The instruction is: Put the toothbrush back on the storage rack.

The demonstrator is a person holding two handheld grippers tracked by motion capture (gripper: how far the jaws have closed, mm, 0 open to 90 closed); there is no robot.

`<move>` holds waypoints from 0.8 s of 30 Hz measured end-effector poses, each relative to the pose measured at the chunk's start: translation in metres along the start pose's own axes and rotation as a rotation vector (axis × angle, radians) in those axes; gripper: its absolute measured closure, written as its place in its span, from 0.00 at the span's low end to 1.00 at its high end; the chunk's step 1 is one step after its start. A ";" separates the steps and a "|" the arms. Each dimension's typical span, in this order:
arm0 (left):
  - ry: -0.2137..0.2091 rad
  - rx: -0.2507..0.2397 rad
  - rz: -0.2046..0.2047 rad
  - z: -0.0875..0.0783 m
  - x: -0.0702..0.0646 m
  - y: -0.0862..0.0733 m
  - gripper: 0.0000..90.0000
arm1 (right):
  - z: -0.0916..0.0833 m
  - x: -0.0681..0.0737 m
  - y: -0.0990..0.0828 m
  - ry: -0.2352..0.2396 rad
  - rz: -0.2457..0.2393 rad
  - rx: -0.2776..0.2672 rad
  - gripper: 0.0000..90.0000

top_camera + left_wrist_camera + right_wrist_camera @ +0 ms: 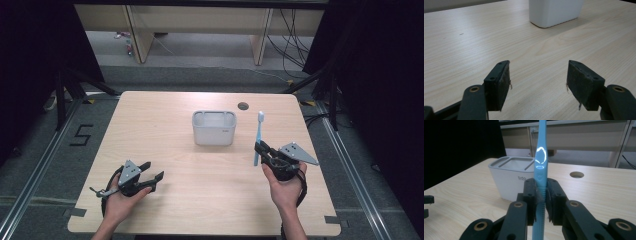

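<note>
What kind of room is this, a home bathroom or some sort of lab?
Probably a lab or recording studio, not a bathroom: a bare wooden table stands between black curtains, loose cables trail on the floor behind, and a taped number marks the floor.

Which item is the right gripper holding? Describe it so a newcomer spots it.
On the light wooden table, right of the white plastic compartment holder, the right gripper is shut on a slim light-blue plastic toothbrush. It is the one blue thing, standing upright with its bristle head on top.

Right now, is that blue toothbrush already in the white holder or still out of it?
Out. The blue toothbrush stands upright, clamped by the right gripper, beside the white holder, not inside it.
</note>
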State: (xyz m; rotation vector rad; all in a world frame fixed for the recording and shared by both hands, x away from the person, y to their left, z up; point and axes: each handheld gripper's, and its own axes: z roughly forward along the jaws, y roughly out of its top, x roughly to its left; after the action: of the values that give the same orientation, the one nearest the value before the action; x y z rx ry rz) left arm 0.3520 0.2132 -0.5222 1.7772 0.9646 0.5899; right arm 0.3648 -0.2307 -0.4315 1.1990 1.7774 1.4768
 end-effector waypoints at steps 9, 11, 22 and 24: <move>-0.001 0.004 0.000 0.000 0.000 0.000 0.39 | 0.003 -0.001 0.006 -0.007 0.018 -0.046 0.88; -0.005 0.000 -0.002 0.000 0.000 0.000 0.39 | 0.003 -0.001 0.007 -0.011 0.005 -0.051 0.88; -0.006 0.001 0.003 0.001 -0.001 0.000 0.39 | 0.009 0.001 0.013 -0.004 0.004 -0.079 0.88; -0.007 0.002 0.003 0.001 -0.001 0.000 0.39 | 0.010 0.000 0.013 -0.010 -0.008 -0.090 0.88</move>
State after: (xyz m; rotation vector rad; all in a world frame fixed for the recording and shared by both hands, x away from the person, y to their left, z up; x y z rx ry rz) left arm 0.3521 0.2123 -0.5225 1.7814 0.9580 0.5850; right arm 0.3772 -0.2257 -0.4214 1.1509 1.6891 1.5262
